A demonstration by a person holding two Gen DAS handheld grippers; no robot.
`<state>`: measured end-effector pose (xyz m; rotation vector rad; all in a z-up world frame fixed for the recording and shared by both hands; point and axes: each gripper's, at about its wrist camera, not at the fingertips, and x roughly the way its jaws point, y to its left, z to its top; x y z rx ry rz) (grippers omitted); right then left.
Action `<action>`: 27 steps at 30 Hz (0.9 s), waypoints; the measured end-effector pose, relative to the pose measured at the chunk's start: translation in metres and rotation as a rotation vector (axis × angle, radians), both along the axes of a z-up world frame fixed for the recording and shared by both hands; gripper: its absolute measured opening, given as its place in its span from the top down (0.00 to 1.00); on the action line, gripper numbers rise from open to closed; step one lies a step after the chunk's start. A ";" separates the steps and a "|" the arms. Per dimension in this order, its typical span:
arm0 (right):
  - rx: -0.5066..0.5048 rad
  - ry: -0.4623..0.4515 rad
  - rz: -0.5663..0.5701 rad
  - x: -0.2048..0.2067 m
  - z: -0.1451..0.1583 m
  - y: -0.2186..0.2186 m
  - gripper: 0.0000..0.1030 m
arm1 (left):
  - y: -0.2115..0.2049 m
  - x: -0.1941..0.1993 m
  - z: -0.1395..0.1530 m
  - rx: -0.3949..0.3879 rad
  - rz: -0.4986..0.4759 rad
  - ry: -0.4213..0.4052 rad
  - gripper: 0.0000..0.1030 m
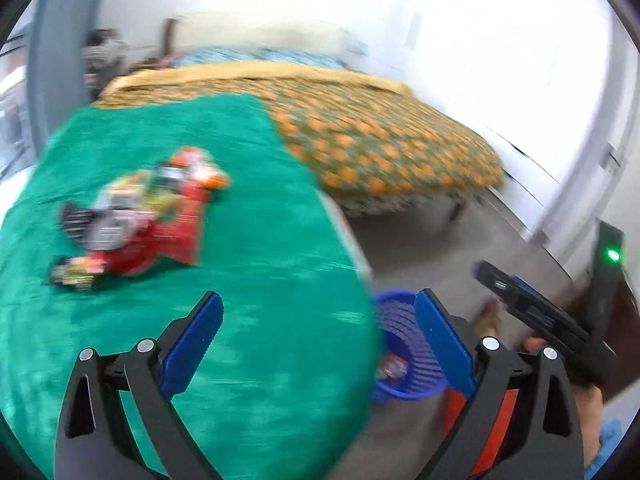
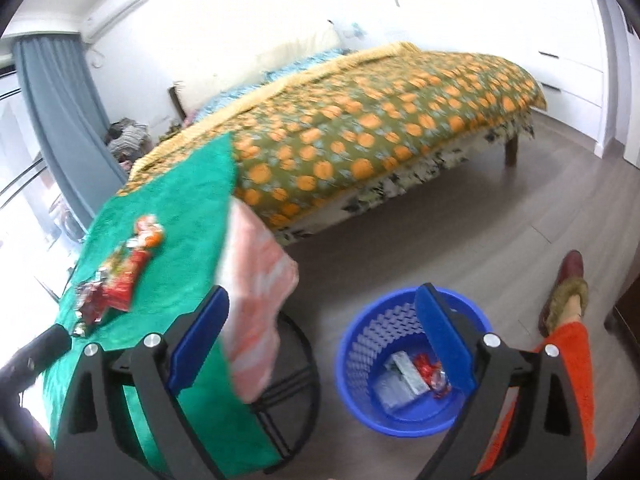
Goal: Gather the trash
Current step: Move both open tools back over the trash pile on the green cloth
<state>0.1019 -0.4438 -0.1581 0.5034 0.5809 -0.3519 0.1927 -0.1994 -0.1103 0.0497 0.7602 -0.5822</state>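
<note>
1. While both tools hang above the scene with nothing in them, the left gripper (image 1: 318, 344) has its blue pads spread wide apart and empty, over the green cloth on the counter (image 1: 260, 240)
2. The right gripper (image 2: 320, 340) is likewise spread wide and holds nothing; it looks down between the counter's edge and the blue basket (image 2: 352, 364) on the floor
3. The basket already holds a few pieces: a silvery packet (image 2: 408, 374) and a red wrapper (image 2: 430, 370) lie at its bottom, so part of the collecting looks done
4. The rest of the trash, a pile of wrappers (image 1: 136, 216) in red, orange and silver, lies on the green cloth toward the counter's far left side, well apart from both grippers and from the basket
5. My reading is that this is the gap between one drop and the next pick, with both grippers free
6. The next move calls for bringing a gripper down over the pile, setting the pads either side of a single wrapper and closing on it before carrying it to the basket
7. The wrappers overlap and look thin and crinkly, so a low, flat approach seems needed to catch an edge, not press the pile into the cloth
8. The left wrist view is blurred, so I cannot tell how many pieces remain
</note>
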 end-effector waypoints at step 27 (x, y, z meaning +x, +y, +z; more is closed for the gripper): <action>-0.056 -0.029 0.115 0.048 0.022 0.081 0.11 | 0.177 0.066 0.003 -0.066 0.500 -0.008 0.07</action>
